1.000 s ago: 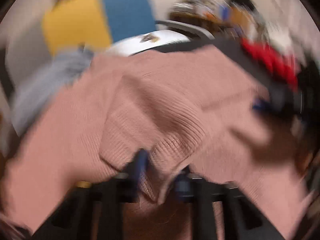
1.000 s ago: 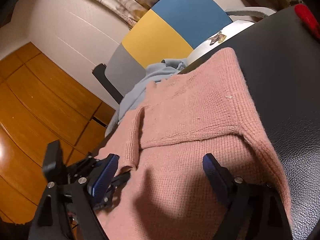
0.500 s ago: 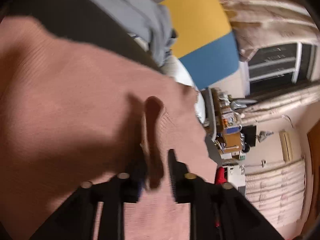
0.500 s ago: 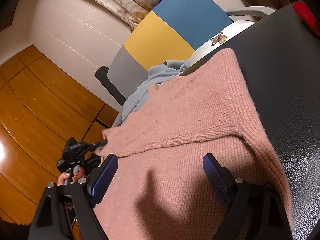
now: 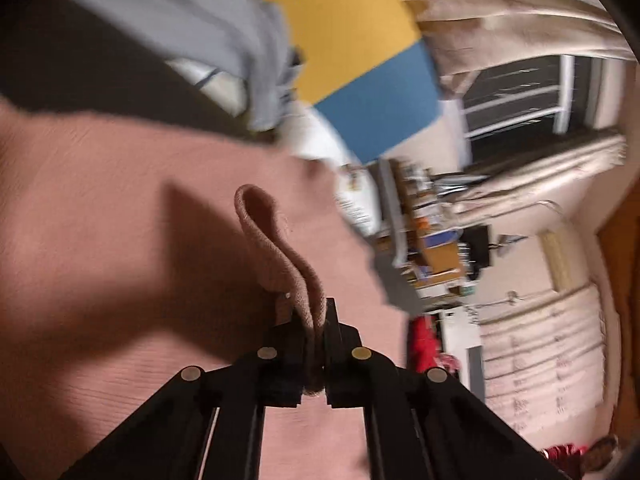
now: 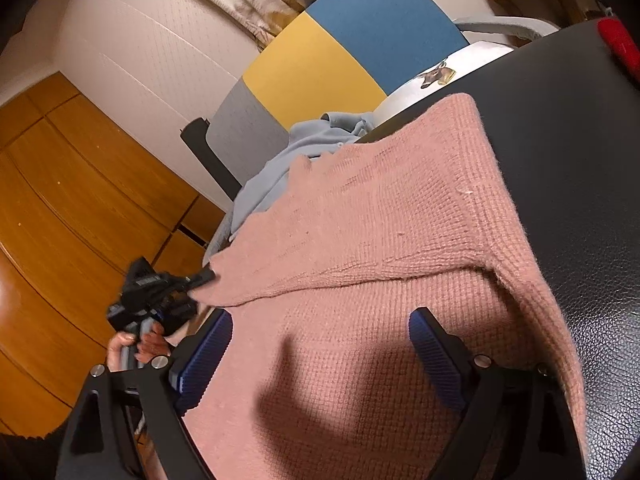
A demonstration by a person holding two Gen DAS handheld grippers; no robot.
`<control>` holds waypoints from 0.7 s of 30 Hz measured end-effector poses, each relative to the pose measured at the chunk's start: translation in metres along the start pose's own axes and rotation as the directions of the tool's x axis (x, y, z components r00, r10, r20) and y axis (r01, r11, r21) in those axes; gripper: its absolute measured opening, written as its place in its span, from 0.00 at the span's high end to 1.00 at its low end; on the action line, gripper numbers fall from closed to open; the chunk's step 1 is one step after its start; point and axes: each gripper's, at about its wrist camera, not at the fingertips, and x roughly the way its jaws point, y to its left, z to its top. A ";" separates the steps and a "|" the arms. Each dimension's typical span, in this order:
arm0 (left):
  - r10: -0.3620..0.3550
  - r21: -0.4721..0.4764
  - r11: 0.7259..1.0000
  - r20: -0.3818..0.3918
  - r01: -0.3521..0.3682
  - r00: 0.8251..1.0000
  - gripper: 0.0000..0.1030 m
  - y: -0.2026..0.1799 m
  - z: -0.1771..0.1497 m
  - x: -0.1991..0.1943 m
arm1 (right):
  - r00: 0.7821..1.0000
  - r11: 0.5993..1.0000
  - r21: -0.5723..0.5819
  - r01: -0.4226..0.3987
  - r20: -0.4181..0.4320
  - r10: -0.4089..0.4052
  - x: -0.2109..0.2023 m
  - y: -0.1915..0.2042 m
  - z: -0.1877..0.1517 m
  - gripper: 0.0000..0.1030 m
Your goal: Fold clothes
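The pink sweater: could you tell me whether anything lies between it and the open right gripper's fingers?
Nothing visible does. The right gripper hangs open right over the pink sweater, only bare knit between its fingers. The light blue garment lies beyond the far edge, and the left gripper is shut on the sweater's side edge.
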 end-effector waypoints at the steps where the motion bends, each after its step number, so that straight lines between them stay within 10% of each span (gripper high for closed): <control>1: -0.028 0.016 0.999 0.012 0.028 1.000 0.96 -0.011 0.002 -0.004 | 1.000 1.000 0.002 0.000 -0.002 0.000 -0.001 0.001 0.000 0.09; 11: -0.179 0.143 0.975 0.055 0.170 0.982 0.96 -0.083 0.010 -0.034 | 0.999 1.000 0.014 -0.007 0.049 0.007 0.003 0.013 0.021 0.00; 21: 0.159 -0.013 0.987 -0.041 -0.160 0.986 0.96 0.050 -0.034 -0.016 | 0.962 0.966 0.193 0.170 0.181 -0.206 -0.035 -0.045 0.029 0.00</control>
